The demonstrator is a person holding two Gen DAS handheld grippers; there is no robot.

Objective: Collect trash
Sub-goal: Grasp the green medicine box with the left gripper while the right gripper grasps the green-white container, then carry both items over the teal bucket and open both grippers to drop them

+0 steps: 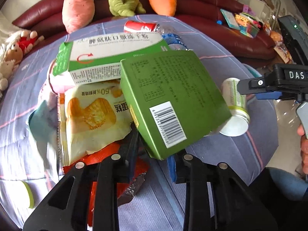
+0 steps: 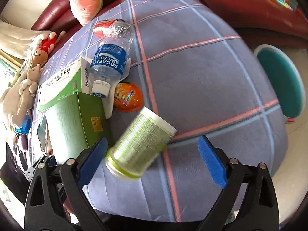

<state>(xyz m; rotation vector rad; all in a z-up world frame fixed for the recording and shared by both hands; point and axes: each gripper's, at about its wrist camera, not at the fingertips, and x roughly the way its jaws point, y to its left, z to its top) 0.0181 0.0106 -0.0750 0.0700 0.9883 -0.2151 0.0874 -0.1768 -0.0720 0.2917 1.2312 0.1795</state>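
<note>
A green carton with a barcode tilts over the trash pile, its lower corner between the fingers of my left gripper, which is shut on it. The same green carton shows at the left of the right wrist view. A green-and-white jar lies on its side, open mouth toward the camera, between the blue pads of my right gripper. That gripper is open; its left pad is close to the jar's mouth and the right pad stands well apart. The jar and right gripper also appear at the right of the left wrist view.
On the checked blue cloth lie a white-and-green box, a yellow snack bag, a red wrapper, a red can, a Pocari Sweat bottle and an orange egg. Plush toys sit on the red sofa. A teal round stool stands right.
</note>
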